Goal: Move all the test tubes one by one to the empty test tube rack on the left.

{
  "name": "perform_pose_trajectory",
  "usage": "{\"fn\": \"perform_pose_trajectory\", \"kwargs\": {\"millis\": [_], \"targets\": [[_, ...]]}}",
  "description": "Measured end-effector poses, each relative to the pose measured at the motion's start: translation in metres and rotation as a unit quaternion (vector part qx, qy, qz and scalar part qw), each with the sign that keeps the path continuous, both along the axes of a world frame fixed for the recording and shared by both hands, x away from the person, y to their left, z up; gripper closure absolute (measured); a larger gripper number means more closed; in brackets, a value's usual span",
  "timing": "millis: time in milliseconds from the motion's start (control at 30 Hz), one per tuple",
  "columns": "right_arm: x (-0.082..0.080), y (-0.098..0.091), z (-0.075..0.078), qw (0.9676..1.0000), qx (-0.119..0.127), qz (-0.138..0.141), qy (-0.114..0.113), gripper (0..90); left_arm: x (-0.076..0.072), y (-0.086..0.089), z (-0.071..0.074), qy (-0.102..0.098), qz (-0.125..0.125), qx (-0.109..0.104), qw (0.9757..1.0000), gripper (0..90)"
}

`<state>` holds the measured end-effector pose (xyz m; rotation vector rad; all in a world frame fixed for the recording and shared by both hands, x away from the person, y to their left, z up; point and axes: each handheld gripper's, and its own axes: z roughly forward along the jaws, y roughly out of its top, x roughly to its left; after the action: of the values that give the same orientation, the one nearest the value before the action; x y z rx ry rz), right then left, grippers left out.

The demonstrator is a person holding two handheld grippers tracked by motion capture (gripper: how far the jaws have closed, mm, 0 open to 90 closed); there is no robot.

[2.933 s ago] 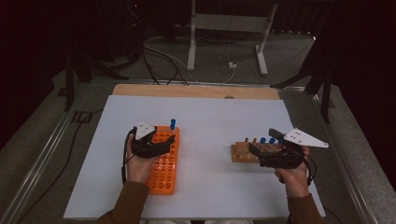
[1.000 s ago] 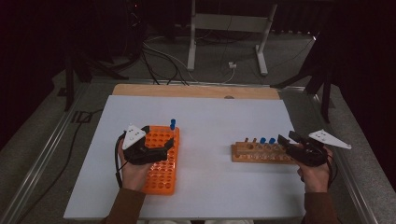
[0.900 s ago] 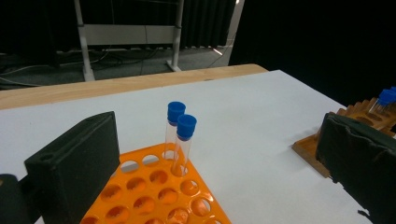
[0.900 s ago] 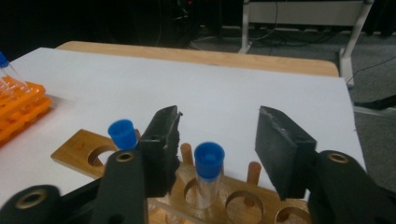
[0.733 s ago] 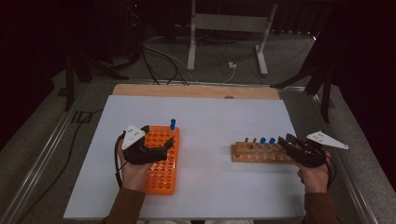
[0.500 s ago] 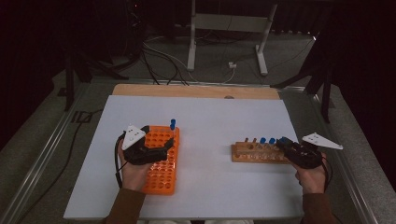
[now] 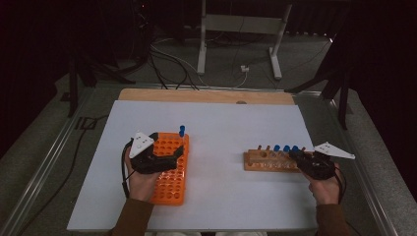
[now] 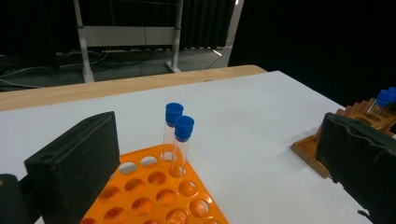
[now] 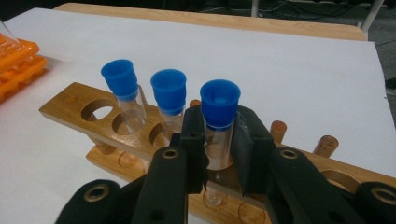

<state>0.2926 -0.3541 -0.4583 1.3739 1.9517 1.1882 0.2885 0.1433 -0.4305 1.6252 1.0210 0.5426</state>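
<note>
Right gripper view: my right gripper (image 9: pixel 218 154) has just clamped its jaws on a tube (image 9: pixel 218 126) standing in the wooden rack (image 9: pixel 70 112). It is now ready to lift toward the orange rack (image 7: pixel 169 187), which my left gripper (image 7: pixel 164 160), jaws wide apart, steadies.

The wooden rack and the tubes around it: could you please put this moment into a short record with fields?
wooden rack: on the white table, holds three blue-capped tubes
right gripper: jaws just closed, shut on the nearest tube, still in its hole
left gripper: open, over the orange rack
orange rack: two capped tubes upright at its far end
</note>
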Motion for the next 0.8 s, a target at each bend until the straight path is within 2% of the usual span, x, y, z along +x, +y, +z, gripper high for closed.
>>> {"fn": "perform_pose_trajectory", "kwargs": {"millis": [400,800], "targets": [[0.0004,0.0013,0.0003,0.9999,-0.012,-0.001,0.004,76.8,-0.0003,0.0011,0.0009,-0.001,0.001,-0.001,1.0000,0.8],[-0.0010,0.0008,0.0089,1.0000,-0.008,-0.001,-0.002,76.9,0.0000,0.0007,0.0003,0.000,0.000,0.002,1.0000,0.8]]}}
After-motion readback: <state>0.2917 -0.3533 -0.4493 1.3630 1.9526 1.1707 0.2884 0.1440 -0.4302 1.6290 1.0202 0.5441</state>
